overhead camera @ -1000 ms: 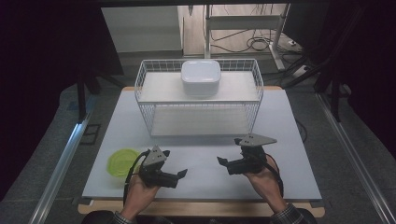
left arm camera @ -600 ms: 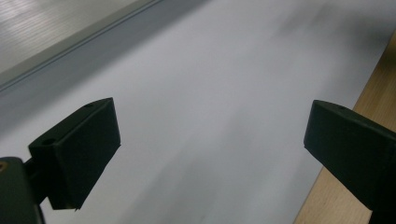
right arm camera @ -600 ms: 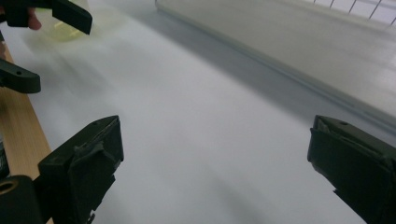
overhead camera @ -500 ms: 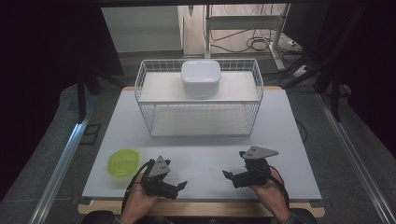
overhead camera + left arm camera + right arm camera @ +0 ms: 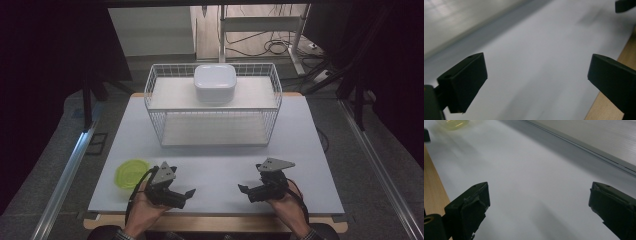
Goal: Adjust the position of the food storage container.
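My left gripper (image 5: 184,196) rests low over the white table mat (image 5: 215,165) near the front edge, jaws pointing right. In the left gripper view, the left gripper (image 5: 536,72) stands open with only bare mat between its jaws. Facing it from the right, my right gripper (image 5: 247,192) points left. The right gripper (image 5: 539,200) is also wide open and holds nothing. A yellow-green bowl (image 5: 131,173) sits on the mat just left of my left hand, and the bowl (image 5: 452,123) appears blurred in the right gripper view.
A white wire basket shelf (image 5: 214,131) stands across the back of the mat, with a white lidded container (image 5: 215,83) on its top level. The wooden table edge (image 5: 614,107) runs close beside both grippers. Dark floor and metal rails surround the table.
Both hands have drawn back toward the front edge of the table and dropped lower. Both grippers stayed open.
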`<state>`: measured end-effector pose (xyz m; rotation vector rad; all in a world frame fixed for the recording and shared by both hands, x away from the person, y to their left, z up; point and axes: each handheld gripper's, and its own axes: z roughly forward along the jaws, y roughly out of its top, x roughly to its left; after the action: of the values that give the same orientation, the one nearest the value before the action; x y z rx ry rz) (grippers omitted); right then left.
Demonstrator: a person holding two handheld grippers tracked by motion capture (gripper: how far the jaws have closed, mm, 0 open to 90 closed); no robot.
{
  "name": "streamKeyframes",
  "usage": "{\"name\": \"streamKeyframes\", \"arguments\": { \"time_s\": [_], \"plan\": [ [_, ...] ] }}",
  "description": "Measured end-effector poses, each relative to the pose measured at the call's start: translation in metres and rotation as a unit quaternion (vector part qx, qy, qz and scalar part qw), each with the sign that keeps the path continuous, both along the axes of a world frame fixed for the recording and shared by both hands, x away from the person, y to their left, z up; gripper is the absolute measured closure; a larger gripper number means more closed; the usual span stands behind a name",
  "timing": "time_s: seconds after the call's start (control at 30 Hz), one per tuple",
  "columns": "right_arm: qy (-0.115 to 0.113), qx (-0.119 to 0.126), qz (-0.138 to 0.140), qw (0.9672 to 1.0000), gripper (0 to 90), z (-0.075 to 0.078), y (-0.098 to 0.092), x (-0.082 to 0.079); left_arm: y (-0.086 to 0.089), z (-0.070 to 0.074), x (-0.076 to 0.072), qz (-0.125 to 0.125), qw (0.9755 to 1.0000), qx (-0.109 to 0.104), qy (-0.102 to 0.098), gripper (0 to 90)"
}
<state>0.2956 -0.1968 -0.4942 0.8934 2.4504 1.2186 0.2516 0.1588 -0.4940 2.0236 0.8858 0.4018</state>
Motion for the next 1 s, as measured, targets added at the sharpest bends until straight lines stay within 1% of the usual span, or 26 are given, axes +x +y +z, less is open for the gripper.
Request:
{"name": "streamKeyframes", "arguments": {
  "time_s": [0.07, 0.1, 0.13, 0.17, 0.2, 0.23, 0.27, 0.33, 0.43, 0.5, 0.57, 0.63, 0.8, 0.87, 0.97, 1.0],
  "plan": [
    [0.001, 0.001, -0.002, 1.0000, 3.6, 0.000, -0.001, 0.000, 0.012, 0.006, 0.000, 0.017, 0.9997, -0.013, -0.006, 8.6],
    [0.002, 0.002, -0.002, 1.0000, 3.6, -0.001, -0.001, 0.001, 0.018, 0.009, 0.000, 0.025, 0.9995, -0.014, -0.010, 12.9],
    [0.002, 0.003, -0.002, 1.0000, 3.6, -0.001, -0.001, 0.001, 0.023, 0.011, 0.000, 0.036, 0.9991, -0.017, -0.014, 18.7],
    [0.003, 0.002, -0.002, 1.0000, 3.6, -0.001, 0.000, 0.001, 0.030, 0.013, -0.001, 0.045, 0.9987, -0.015, -0.019, 24.2],
    [0.003, 0.001, -0.002, 1.0000, 3.7, -0.001, 0.000, 0.001, 0.036, 0.015, -0.001, 0.054, 0.9982, -0.016, -0.020, 33.0],
    [0.003, 0.000, -0.001, 1.0000, 3.7, -0.002, 0.001, 0.001, 0.042, 0.016, -0.001, 0.062, 0.9977, -0.018, -0.021, 41.0],
    [0.003, -0.001, 0.001, 1.0000, 3.7, -0.002, 0.001, 0.000, 0.048, 0.016, 0.000, 0.075, 0.9968, -0.018, -0.021, 47.1],
    [0.004, -0.002, 0.002, 1.0000, 3.8, -0.003, 0.002, 0.000, 0.060, 0.016, 0.001, 0.092, 0.9954, -0.020, -0.019, 61.7],
    [0.005, -0.003, 0.003, 1.0000, 4.0, -0.003, 0.002, 0.001, 0.076, 0.015, 0.002, 0.118, 0.9928, -0.017, -0.014, 77.9],
    [0.006, -0.002, 0.003, 1.0000, 4.2, -0.003, 0.002, 0.001, 0.086, 0.014, 0.003, 0.129, 0.9914, -0.016, -0.013, 85.4],
    [0.007, -0.002, 0.003, 1.0000, 4.3, -0.004, 0.002, 0.001, 0.097, 0.013, 0.004, 0.143, 0.9896, -0.013, -0.011, 89.5],
    [0.009, -0.003, 0.004, 0.9999, 4.5, -0.004, 0.002, 0.001, 0.107, 0.011, 0.003, 0.159, 0.9873, -0.012, -0.008, 89.7],
    [0.011, -0.009, 0.005, 0.9999, 4.8, -0.006, 0.004, 0.001, 0.131, 0.006, 0.000, 0.198, 0.9801, -0.004, -0.006, 89.7],
    [0.011, -0.011, 0.004, 0.9999, 4.8, -0.006, 0.004, 0.001, 0.140, 0.004, -0.002, 0.216, 0.9763, 0.002, -0.005, 89.8],
    [0.012, -0.013, 0.001, 0.9998, 4.9, -0.006, 0.003, 0.002, 0.149, 0.001, -0.006, 0.235, 0.9720, 0.000, -0.001, 89.7],
    [0.012, -0.014, 0.000, 0.9998, 4.9, -0.006, 0.003, 0.002, 0.151, 0.000, -0.007, 0.240, 0.9708, 0.002, 0.001, 89.7]
  ]
}}
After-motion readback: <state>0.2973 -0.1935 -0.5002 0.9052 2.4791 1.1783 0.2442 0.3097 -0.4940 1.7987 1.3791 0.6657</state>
